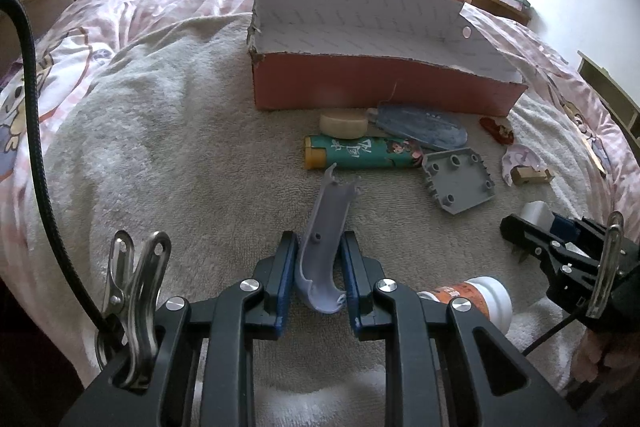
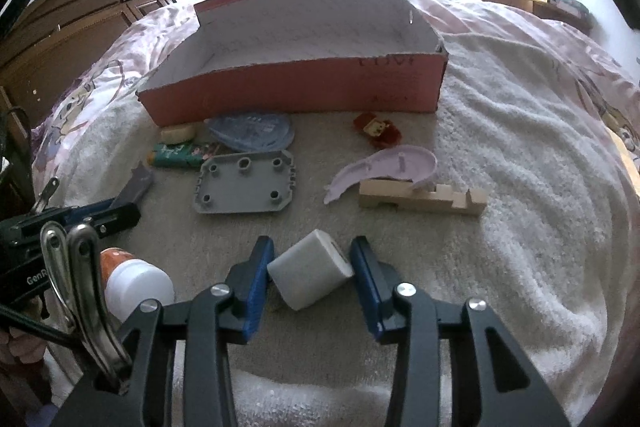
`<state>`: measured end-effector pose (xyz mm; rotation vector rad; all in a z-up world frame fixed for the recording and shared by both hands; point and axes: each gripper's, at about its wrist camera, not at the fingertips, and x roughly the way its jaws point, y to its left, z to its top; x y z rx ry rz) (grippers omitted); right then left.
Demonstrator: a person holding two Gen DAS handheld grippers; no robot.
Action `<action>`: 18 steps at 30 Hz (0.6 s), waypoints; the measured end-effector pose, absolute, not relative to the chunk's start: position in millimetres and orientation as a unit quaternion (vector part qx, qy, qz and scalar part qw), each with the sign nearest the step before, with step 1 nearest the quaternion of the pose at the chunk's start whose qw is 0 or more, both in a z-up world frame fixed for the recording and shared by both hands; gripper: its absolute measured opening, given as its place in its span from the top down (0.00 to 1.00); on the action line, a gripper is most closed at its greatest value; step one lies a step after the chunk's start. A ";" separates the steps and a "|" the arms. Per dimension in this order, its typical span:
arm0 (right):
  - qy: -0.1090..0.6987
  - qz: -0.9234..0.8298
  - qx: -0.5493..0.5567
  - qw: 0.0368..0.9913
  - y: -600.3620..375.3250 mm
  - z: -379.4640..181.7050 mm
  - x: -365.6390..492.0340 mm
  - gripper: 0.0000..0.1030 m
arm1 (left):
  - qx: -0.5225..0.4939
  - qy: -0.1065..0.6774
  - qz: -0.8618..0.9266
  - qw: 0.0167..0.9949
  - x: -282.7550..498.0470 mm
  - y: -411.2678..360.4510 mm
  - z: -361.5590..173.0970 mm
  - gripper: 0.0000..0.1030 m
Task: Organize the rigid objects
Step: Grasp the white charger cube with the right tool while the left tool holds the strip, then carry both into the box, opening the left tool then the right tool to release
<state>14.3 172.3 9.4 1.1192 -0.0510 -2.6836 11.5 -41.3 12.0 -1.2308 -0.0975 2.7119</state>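
While the red box (image 2: 296,91) sits empty at twelve o'clock, nothing is sorted. We clamp our left gripper (image 1: 320,267) jaws on a grey curved shell (image 1: 324,239), right gripper (image 2: 312,267) jaws on a white block (image 2: 310,269).

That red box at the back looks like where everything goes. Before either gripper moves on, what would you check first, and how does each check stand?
1. Left gripper clamped on the curved purple-grey plastic piece: ok.
2. Right gripper gripping the white block: looks ok, both pads touch it; the block sits tilted.
3. Red box open with room inside: ok, nothing seen inside it.
4. Path to the box: not ok if taken low; the grey plate and green bottle lie between.
5. Grip firmness for lifting: cannot tell.
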 end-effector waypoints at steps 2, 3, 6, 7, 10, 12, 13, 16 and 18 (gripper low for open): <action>-0.025 -0.917 0.380 0.118 174.1 9.6 16.2 0.59 | -0.412 -0.038 0.907 0.083 12.8 -42.5 14.3 0.78; -0.027 -0.917 0.379 0.118 174.6 9.8 17.5 0.59 | -0.412 -0.039 0.906 0.084 13.0 -41.6 15.2 0.78; -0.033 -0.918 0.376 0.125 175.5 11.4 20.0 0.59 | -0.409 -0.045 0.907 0.088 15.5 -41.1 19.7 0.78; -0.034 -0.918 0.375 0.127 175.5 12.2 20.8 0.59 | -0.406 -0.043 0.908 0.089 16.9 -40.6 22.0 0.78; -0.036 -0.919 0.369 0.134 174.8 14.7 24.0 0.59 | -0.401 -0.042 0.910 0.092 19.8 -37.6 27.2 0.78; -0.036 -0.920 0.365 0.138 174.5 17.0 25.9 0.59 | -0.398 -0.044 0.911 0.094 20.9 -36.5 30.8 0.78; -0.037 -0.920 0.364 0.140 174.8 18.3 26.7 0.59 | -0.396 -0.044 0.912 0.095 21.4 -36.1 32.9 0.78; -0.038 -0.922 0.359 0.144 176.0 21.6 28.6 0.59 | -0.391 -0.045 0.914 0.096 21.9 -34.9 38.6 0.78; -0.039 -0.922 0.357 0.145 176.3 23.2 29.2 0.59 | -0.389 -0.049 0.915 0.097 21.5 -34.9 41.5 0.78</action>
